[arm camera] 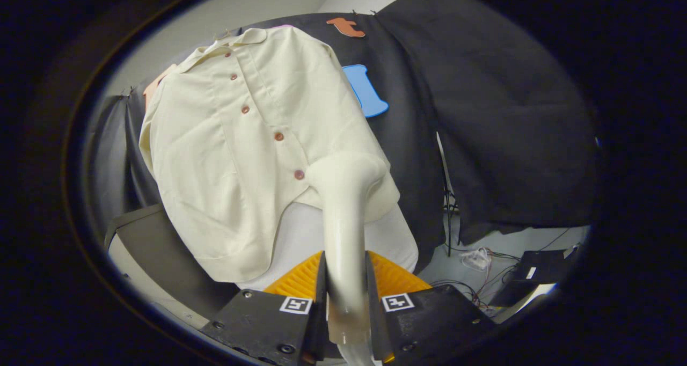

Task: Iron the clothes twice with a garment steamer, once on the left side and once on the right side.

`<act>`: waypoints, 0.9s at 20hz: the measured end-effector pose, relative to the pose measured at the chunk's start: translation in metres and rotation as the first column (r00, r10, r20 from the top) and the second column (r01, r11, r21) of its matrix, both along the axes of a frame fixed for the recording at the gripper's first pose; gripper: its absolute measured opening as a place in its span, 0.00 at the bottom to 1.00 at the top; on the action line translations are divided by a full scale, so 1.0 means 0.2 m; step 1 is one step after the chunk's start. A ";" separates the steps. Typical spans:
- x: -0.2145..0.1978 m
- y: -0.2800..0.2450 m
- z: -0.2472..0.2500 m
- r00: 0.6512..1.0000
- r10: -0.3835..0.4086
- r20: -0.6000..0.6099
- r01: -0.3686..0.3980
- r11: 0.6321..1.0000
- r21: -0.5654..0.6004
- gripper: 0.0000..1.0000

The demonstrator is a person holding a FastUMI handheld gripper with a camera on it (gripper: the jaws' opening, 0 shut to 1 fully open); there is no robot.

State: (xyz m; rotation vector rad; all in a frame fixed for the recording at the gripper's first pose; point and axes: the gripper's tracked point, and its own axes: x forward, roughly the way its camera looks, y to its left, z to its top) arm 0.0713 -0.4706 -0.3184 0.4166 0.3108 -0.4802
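The claw (346,301) is closed on the handle of the garment steamer (343,216), with one finger pressing on each side of it, so the tool stands out straight ahead of the fingers and goes where the hand goes. The steamer is a smooth, pale plastic tube that bends at its top into a rounded head, and this head rests against the lower hem of the shirt (241,146), just beside the lowest button (299,175). I judge that the head is turned toward the cloth so that the steam can go into the fabric there. The shirt is cream, thin and a little wrinkled, with a row of small reddish buttons. It hangs open-faced in front of the dark cloth wall, which keeps its front flat and easy to reach. Below the hem there is a white fabric (300,237), maybe a second garment.
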 end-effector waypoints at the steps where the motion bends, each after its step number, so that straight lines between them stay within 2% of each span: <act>1: -0.02 0.02 -0.02 1.000 0.001 -0.006 -0.001 1.000 0.002 0.33; 7: -0.12 0.23 0.01 0.999 0.046 -0.028 -0.047 0.999 -0.010 0.33; 11: -0.13 0.43 0.19 0.997 0.065 0.038 -0.067 0.996 0.056 0.33; 18: -0.14 0.79 0.58 0.985 0.147 0.095 -0.144 0.989 -0.036 0.33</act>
